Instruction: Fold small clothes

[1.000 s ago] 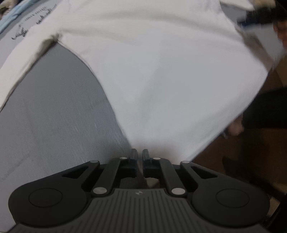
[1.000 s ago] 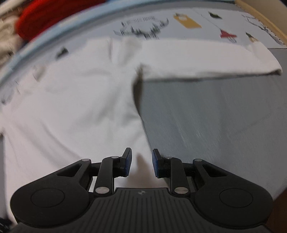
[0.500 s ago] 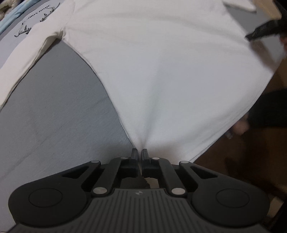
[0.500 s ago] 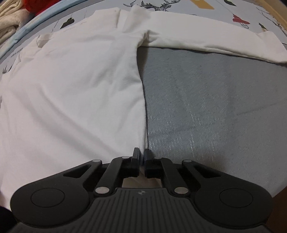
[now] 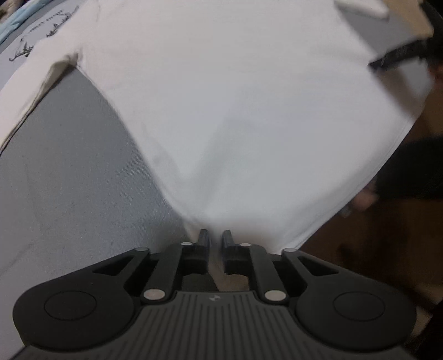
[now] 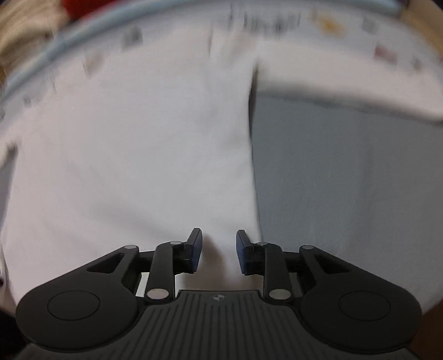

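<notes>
A white long-sleeved shirt [image 5: 235, 110] lies spread on a grey cover [image 5: 69, 180], with one sleeve [image 5: 33, 83] stretched out to the left. My left gripper [image 5: 214, 238] points straight down at the shirt's near hem. Its jaws are opening, and the cloth still bunches toward the narrow gap between them. In the blurred right wrist view the same shirt [image 6: 138, 152] fills the left half, its sleeve [image 6: 346, 83] reaching right over the grey cover [image 6: 346, 180]. My right gripper [image 6: 218, 241] hangs over the hem near the shirt's side edge. Its jaws are opening and the blue pads [image 6: 195, 249] stand clear of the cloth.
A pale blue sheet printed with animal drawings [image 5: 36, 47] lies beyond the shirt. Red [image 6: 80, 4] and beige [image 6: 25, 33] clothes are piled at the far left. The surface ends at the right, over dark brown floor [image 5: 373, 263], where a person's hand and dark sleeve [image 5: 365, 196] show.
Half a second ago both grippers were shut on the shirt's hem. Now both sets of jaws have parted, the right wider than the left. The right wrist view has blurred and shifted.
</notes>
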`<state>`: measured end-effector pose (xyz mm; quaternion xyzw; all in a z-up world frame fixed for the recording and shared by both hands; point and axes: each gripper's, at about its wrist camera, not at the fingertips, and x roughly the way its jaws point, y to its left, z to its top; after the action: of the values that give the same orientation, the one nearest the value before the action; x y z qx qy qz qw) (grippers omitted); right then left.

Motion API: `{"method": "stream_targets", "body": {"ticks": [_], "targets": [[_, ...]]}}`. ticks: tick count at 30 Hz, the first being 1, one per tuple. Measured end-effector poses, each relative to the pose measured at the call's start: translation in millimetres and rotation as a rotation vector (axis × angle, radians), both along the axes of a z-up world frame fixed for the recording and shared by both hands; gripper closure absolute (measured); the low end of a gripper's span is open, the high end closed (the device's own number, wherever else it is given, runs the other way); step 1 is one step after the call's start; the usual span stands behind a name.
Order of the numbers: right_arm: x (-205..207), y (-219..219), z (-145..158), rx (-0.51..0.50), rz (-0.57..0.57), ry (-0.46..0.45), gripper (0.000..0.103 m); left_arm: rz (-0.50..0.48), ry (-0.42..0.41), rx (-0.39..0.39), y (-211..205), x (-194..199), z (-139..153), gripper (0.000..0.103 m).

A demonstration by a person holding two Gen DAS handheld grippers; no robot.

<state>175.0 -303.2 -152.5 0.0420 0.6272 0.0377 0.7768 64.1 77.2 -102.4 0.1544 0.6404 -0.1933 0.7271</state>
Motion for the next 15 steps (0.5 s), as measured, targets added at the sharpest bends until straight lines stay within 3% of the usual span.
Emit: {"method": "stream_targets", "body": {"ticks": [1, 3, 5, 8, 11, 13, 15], "targets": [[-0.8, 0.3, -8.2, -0.026, -0.005, 0.03, 0.075, -0.001, -0.004, -0.002, 0.2, 0.0, 3.9, 0.079], [2.6, 7.1, 0.0, -0.055, 0.013, 0.0, 0.075, 0.068, -0.053, -0.046, 9.9, 6.4, 21.3, 0.075], [3.3, 13.7, 16.2, -0.062, 0.029, -0.07, 0.073, 0.15, -0.13, -0.123, 24.4, 13.2, 44.4, 0.075], [10.3, 23.4, 33.6, -0.023, 0.036, -0.147, 0.066, 0.192, -0.133, -0.219, 30.6, 12.6, 57.8, 0.076], [19.7, 36.6, 36.3, -0.01, 0.058, -0.161, 0.063, 0.076, -0.044, -0.181, 14.2, 7.9, 34.1, 0.076], [23.4, 44.9, 32.7, -0.024, 0.072, -0.142, 0.063, -0.028, 0.01, -0.095, 5.6, -2.1, 13.2, 0.076], [27.2, 49.6, 29.6, -0.037, 0.073, -0.122, 0.063, -0.067, 0.022, -0.014, 9.1, -8.1, -3.6, 0.081]]}}
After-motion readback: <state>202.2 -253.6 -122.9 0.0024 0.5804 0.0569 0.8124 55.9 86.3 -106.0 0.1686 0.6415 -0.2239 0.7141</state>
